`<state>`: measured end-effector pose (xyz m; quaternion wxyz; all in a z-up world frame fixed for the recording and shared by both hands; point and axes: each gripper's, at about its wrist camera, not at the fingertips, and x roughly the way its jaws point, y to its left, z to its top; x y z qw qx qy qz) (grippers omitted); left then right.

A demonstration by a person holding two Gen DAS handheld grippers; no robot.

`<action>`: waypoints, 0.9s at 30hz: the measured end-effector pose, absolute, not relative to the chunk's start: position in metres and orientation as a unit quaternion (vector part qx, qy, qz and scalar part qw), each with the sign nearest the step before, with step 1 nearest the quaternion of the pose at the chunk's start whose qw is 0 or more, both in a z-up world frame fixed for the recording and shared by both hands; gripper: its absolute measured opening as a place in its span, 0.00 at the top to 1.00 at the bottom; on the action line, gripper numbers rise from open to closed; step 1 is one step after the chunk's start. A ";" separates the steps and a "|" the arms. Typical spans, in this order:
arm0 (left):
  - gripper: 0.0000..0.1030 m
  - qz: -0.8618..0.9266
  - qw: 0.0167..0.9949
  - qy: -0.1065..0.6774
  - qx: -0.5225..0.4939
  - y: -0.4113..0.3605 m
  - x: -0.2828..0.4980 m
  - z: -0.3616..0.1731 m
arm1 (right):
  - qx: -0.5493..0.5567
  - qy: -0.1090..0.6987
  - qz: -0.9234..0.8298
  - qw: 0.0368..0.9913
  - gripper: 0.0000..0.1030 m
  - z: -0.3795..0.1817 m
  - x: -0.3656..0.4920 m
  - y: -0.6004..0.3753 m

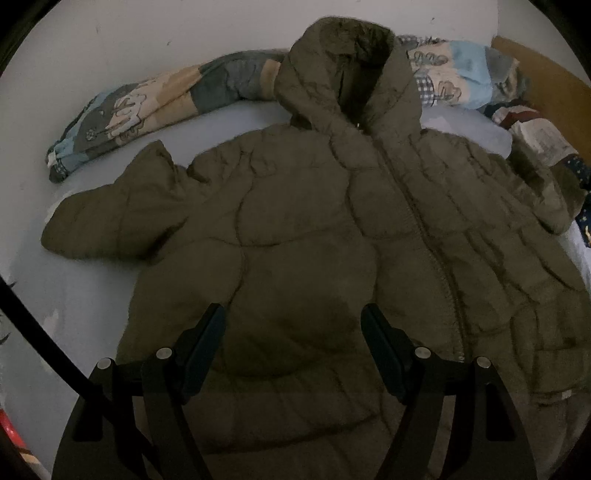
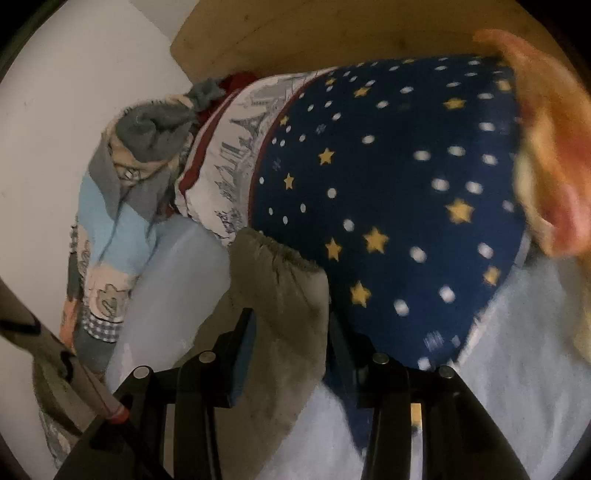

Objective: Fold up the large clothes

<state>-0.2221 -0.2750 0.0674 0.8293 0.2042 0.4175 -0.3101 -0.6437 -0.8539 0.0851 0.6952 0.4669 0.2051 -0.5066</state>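
An olive-green puffer jacket lies spread flat, front up and zipped, on a pale blue bed sheet. Seen from the left wrist camera, the left gripper hangs over the jacket's lower front panel. Its two dark fingers stand wide apart with nothing clasped between them; the quilted fabric lies below the gap, and whether the tips touch it cannot be told. The zipper runs up beyond the jaws and a little to their right. The hood lies far ahead of the jaws, at the top of the jacket. One sleeve stretches out ahead and to the left of the jaws. A rolled patchwork blanket lies along the white wall beyond that sleeve.

In the right wrist view, which is partly blurred, the right gripper is at the jacket's other sleeve. The sleeve's elastic cuff sits just ahead of the jaws, and the sleeve fabric fills the gap between the two fingers, with its right edge against the right finger. The left finger's blue pad stands just beside the fabric, so a firm grasp cannot be confirmed. Ahead and to the right of the jaws lies a navy pillow with yellow stars and white dots. A white cushion printed with grey towers lies ahead to the left, beside more of the patchwork blanket. A blurred orange cloth sits at the far right, and a wooden headboard rises behind everything.
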 end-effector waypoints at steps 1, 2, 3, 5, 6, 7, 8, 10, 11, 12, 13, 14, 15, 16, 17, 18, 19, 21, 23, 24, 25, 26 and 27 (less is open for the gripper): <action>0.27 -0.311 0.825 0.425 0.207 -0.277 -0.221 0.063 | 0.460 0.217 -0.513 0.692 0.56 0.080 -0.641 -0.861; 0.27 -0.310 0.822 0.428 0.211 -0.279 -0.222 0.059 | 0.457 0.224 -0.517 0.689 0.56 0.074 -0.639 -0.866; 0.27 -0.309 0.822 0.426 0.218 -0.281 -0.223 0.058 | 0.460 0.225 -0.513 0.688 0.56 0.070 -0.638 -0.868; 0.27 -0.308 0.825 0.416 0.228 -0.282 -0.226 0.058 | 0.472 0.227 -0.502 0.688 0.74 0.061 -0.636 -0.872; 0.27 -0.308 0.826 0.413 0.228 -0.283 -0.227 0.060 | 0.466 0.233 -0.507 0.687 0.78 0.060 -0.635 -0.871; 0.27 -0.310 0.827 0.411 0.227 -0.283 -0.228 0.061 | 0.452 0.236 -0.509 0.693 0.83 0.064 -0.634 -0.867; 0.27 -0.312 0.827 0.410 0.225 -0.283 -0.229 0.062 | 0.437 0.235 -0.516 0.698 0.84 0.072 -0.633 -0.861; 0.27 -0.316 0.828 0.407 0.220 -0.282 -0.231 0.066 | 0.420 0.217 -0.530 0.704 0.86 0.093 -0.636 -0.847; 0.27 -0.318 0.828 0.405 0.219 -0.281 -0.232 0.068 | 0.417 0.201 -0.532 0.709 0.86 0.107 -0.640 -0.841; 0.27 -0.320 0.830 0.402 0.217 -0.280 -0.233 0.071 | 0.410 0.190 -0.537 0.712 0.86 0.121 -0.643 -0.835; 0.27 -0.321 0.832 0.398 0.213 -0.279 -0.234 0.075 | 0.395 0.180 -0.546 0.716 0.86 0.137 -0.650 -0.826; 0.27 -0.323 0.835 0.394 0.208 -0.277 -0.235 0.079 | 0.382 0.170 -0.554 0.720 0.86 0.155 -0.658 -0.815; 0.27 -0.325 0.836 0.391 0.204 -0.275 -0.236 0.083 | 0.378 0.160 -0.557 0.722 0.86 0.168 -0.665 -0.808; 0.27 -0.327 0.838 0.389 0.199 -0.273 -0.237 0.087 | 0.377 0.144 -0.558 0.726 0.86 0.189 -0.675 -0.797; 0.27 -0.327 0.840 0.387 0.194 -0.271 -0.237 0.091 | 0.374 0.135 -0.558 0.728 0.86 0.203 -0.681 -0.790; 0.27 -0.328 0.843 0.384 0.187 -0.267 -0.237 0.096 | 0.367 0.125 -0.557 0.735 0.86 0.224 -0.687 -0.777; 0.27 -0.329 0.844 0.384 0.182 -0.266 -0.237 0.099 | 0.361 0.120 -0.554 0.741 0.86 0.238 -0.688 -0.768; 0.27 -0.329 0.847 0.383 0.166 -0.259 -0.235 0.106 | 0.348 0.113 -0.543 0.756 0.86 0.270 -0.687 -0.745; 0.27 -0.329 0.849 0.385 0.152 -0.253 -0.232 0.112 | 0.331 0.113 -0.531 0.772 0.86 0.296 -0.676 -0.722; 0.27 -0.329 0.849 0.387 0.144 -0.249 -0.230 0.115 | 0.323 0.114 -0.525 0.780 0.86 0.306 -0.669 -0.710; 0.27 -0.329 0.850 0.389 0.137 -0.245 -0.228 0.117 | 0.312 0.116 -0.515 0.790 0.86 0.320 -0.659 -0.694; 0.27 -0.327 0.850 0.391 0.131 -0.241 -0.225 0.119 | 0.305 0.117 -0.508 0.797 0.86 0.328 -0.651 -0.683; 0.27 -0.327 0.850 0.393 0.125 -0.237 -0.223 0.121 | 0.297 0.118 -0.499 0.806 0.86 0.339 -0.642 -0.669</action>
